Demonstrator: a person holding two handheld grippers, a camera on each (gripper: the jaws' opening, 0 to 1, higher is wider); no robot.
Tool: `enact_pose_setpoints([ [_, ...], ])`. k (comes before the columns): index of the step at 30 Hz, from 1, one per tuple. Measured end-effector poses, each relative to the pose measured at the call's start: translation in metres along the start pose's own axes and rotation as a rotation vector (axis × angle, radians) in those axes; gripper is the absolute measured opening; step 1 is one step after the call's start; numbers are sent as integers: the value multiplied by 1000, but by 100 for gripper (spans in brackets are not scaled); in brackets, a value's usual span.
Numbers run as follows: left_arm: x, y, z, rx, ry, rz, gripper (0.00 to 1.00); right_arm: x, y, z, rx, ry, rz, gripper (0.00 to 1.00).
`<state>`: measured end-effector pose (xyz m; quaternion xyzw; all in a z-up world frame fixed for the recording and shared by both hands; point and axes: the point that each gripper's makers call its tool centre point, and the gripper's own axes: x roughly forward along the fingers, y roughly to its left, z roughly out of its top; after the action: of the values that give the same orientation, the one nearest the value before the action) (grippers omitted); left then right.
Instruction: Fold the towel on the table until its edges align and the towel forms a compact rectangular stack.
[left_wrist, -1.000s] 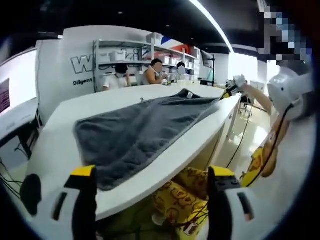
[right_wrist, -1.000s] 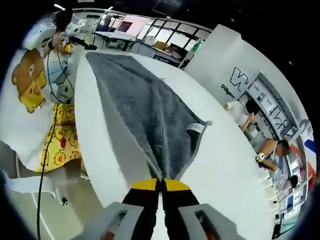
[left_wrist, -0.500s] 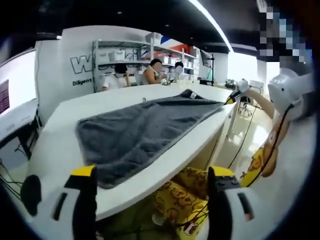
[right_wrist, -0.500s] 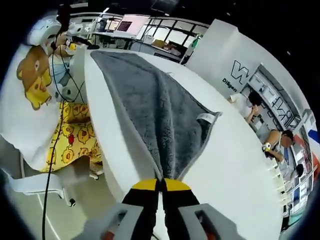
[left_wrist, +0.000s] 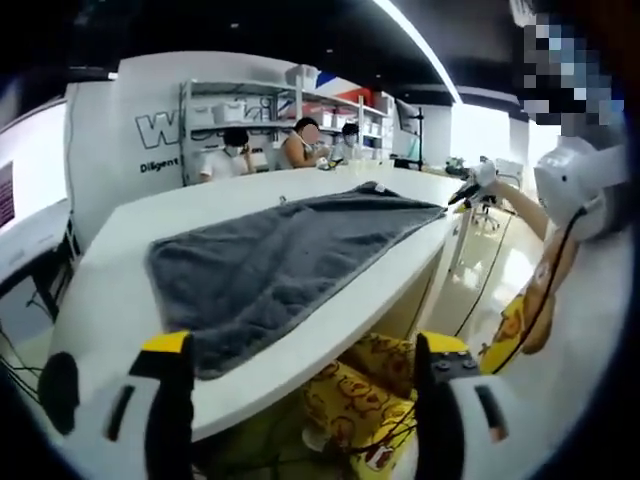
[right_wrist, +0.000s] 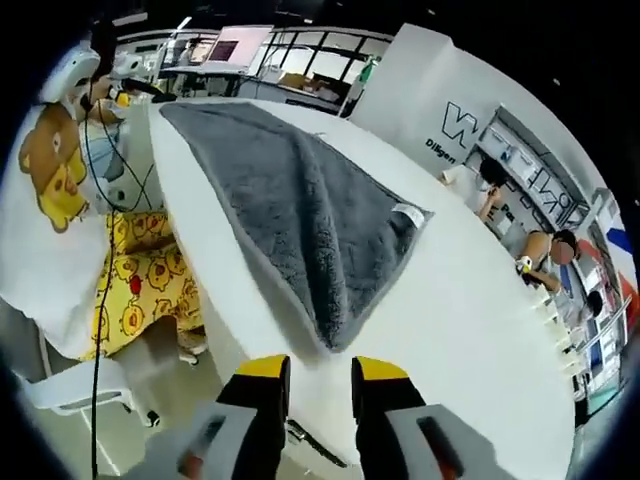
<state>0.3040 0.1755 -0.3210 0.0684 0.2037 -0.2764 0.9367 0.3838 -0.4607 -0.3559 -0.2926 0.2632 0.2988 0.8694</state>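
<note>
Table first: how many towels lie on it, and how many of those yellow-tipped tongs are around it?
Grey towel on the white table: 1
Left tongs: 1
Right tongs: 1
Total: 3

On the white wall (left_wrist: 130, 120) behind the bench I read a big outlined "W", the rest of that word hidden by shelving (left_wrist: 250, 110), and under it small dark letters starting "Diligent". From the right gripper view the same wall (right_wrist: 450, 120) shows the "W" tilted, with "Diligen" below before it blurs out. The towel's white tag (right_wrist: 407, 213) is too small for me to read. No other lettering is legible.
</note>
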Motion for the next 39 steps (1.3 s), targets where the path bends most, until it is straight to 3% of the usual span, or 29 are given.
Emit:
enact_pose_setpoints([
  [6,2,4,0,-5,-1,1,97,-22,27,23,75,-171,-34,38],
  [10,2,3,-2,-6,5,-2,97,-24,53,36,167,-230,-34,43],
  [12,1,2,-3,-6,12,-4,97,-22,66,41,228,-235,-45,50],
  [15,-1,2,-5,-6,16,1,97,-19,84,47,244,-218,-65,68],
  [18,-3,3,-6,-12,15,5,97,-18,99,53,250,-204,-75,80],
  [21,-3,3,-8,-15,20,4,97,-20,109,67,283,-236,-95,88],
  [24,-4,2,-12,-22,23,-2,98,-24,114,77,373,-278,-114,100],
  [30,-7,2,-16,-29,27,-1,98,-22,125,78,447,-243,-112,99],
  [39,-10,11,-19,-28,55,17,98,-22,134,83,400,-168,-104,99],
])
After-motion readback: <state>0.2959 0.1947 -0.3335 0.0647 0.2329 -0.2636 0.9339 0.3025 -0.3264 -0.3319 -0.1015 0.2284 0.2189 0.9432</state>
